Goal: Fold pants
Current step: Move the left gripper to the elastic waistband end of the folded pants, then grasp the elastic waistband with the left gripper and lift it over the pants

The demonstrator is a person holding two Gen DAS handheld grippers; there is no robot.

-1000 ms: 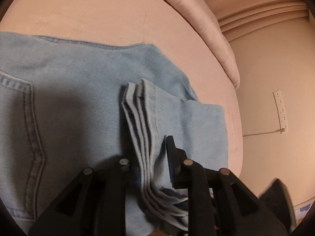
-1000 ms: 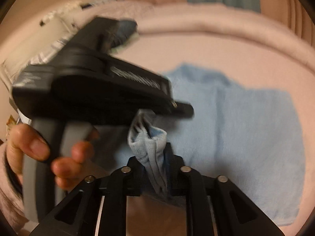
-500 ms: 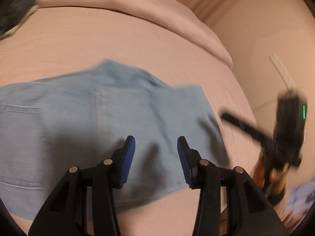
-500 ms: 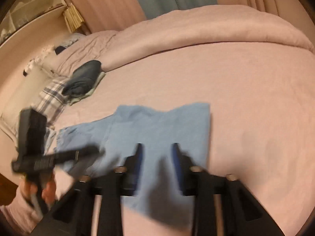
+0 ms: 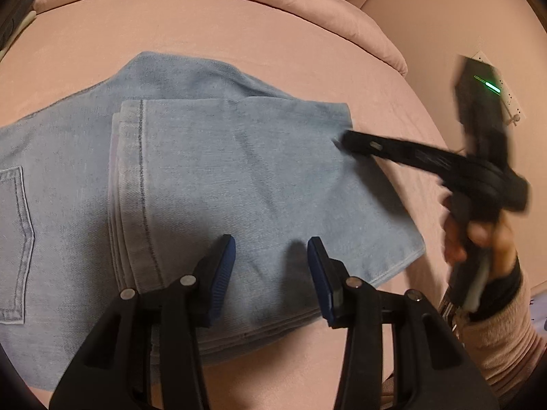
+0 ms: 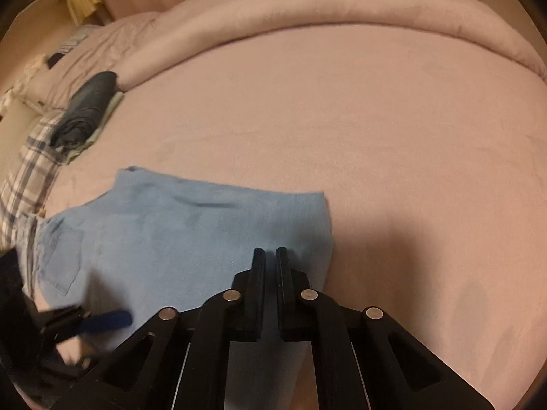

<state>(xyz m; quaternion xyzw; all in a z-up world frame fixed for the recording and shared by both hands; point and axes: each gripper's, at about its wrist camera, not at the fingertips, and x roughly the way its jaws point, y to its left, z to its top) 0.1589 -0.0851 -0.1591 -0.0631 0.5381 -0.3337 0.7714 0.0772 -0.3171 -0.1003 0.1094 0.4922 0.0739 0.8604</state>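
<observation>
Left gripper point(image 5: 270, 256) spread above folded jeans point(image 5: 218, 177); right gripper point(image 6: 270, 256) pressed together, empty.
Pale denim, stitched hems stacked, lies on smooth pink bedding point(image 6: 342, 119).

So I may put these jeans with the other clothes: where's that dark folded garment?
In the right wrist view, the dark folded garment lies far left on the bed, beside the plaid fabric.

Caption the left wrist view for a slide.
Open left tongs hover above folded light-blue jeans on a pink bed; right tongs near the far corner.
</observation>
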